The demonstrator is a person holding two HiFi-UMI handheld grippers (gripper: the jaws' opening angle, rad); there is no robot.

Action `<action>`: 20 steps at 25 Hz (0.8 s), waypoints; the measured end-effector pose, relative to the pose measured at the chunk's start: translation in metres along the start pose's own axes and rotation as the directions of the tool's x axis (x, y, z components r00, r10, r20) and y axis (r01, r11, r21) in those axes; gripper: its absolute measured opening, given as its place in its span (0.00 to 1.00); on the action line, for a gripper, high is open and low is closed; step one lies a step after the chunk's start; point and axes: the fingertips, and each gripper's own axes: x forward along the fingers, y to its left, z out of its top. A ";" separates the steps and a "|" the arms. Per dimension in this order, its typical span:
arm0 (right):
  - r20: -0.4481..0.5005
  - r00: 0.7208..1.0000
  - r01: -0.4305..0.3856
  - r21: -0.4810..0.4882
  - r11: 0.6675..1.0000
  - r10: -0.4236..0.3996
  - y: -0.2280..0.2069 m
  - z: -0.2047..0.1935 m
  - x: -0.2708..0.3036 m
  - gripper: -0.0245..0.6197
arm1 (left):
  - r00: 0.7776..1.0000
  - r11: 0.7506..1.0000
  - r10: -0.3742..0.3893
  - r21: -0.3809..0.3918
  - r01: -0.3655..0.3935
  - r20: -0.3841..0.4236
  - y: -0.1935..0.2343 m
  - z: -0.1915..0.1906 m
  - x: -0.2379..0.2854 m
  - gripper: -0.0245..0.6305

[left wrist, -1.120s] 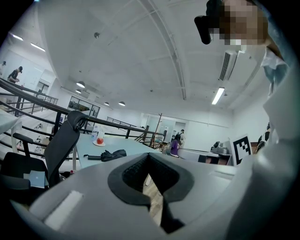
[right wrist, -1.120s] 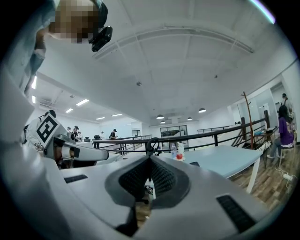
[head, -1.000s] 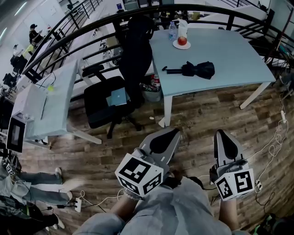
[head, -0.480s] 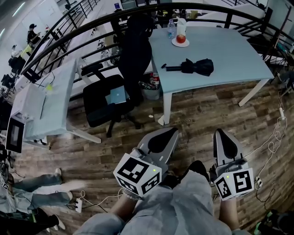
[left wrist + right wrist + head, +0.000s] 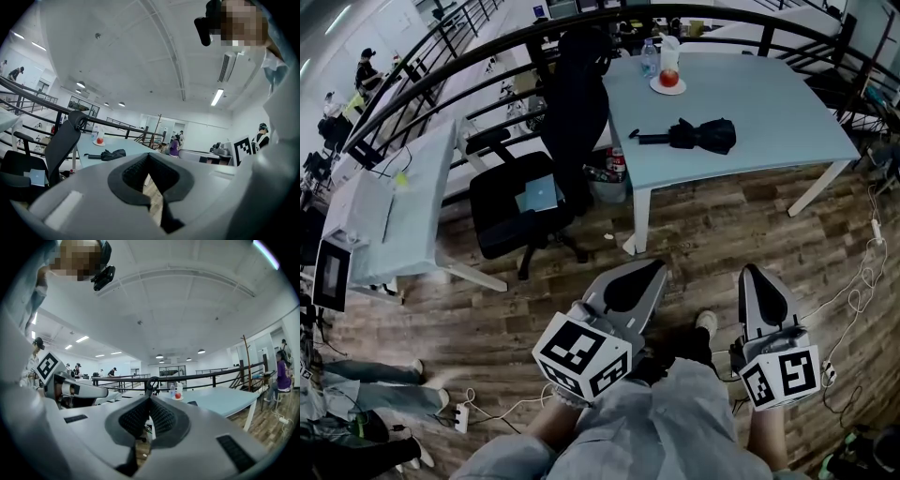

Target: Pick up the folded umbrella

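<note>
The folded black umbrella [image 5: 698, 136] lies on the pale blue table [image 5: 769, 112], its handle pointing left. It also shows far off in the left gripper view [image 5: 108, 153], and only partly, behind the jaws, in the right gripper view [image 5: 192, 403]. My left gripper [image 5: 652, 269] and right gripper [image 5: 756, 273] hang side by side over the wooden floor, well short of the table. Both point roughly level toward it. Each one's jaws are shut with nothing between them, as the left gripper [image 5: 149, 158] and right gripper [image 5: 149, 400] show in their own views.
A black office chair [image 5: 525, 202] with a dark jacket [image 5: 581, 103] over its back stands left of the table. A plate with an apple [image 5: 669, 82] and a bottle [image 5: 652, 61] sit at the table's far edge. A curved railing [image 5: 487, 52] runs behind. Cables [image 5: 862, 281] lie on the floor, right.
Both grippers stay where they were. My foot has stepped forward between them, and the table sits slightly higher in the head view. A bystander's legs at lower left have shifted.
</note>
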 end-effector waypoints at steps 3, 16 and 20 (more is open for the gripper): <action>-0.003 1.000 -0.008 0.008 1.000 0.008 -0.006 -0.003 0.005 0.04 | 1.000 1.000 0.006 -0.001 -0.006 -0.004 -0.001 -0.001 0.004 0.04; 0.001 0.996 -0.087 0.013 0.996 0.087 -0.047 -0.002 0.042 0.04 | 0.998 0.999 0.055 -0.001 -0.055 0.007 0.005 0.008 0.055 0.04; 0.004 0.994 -0.114 -0.002 0.994 0.114 -0.070 0.007 0.053 0.04 | 0.997 0.998 0.069 -0.002 -0.069 0.021 0.002 0.017 0.080 0.04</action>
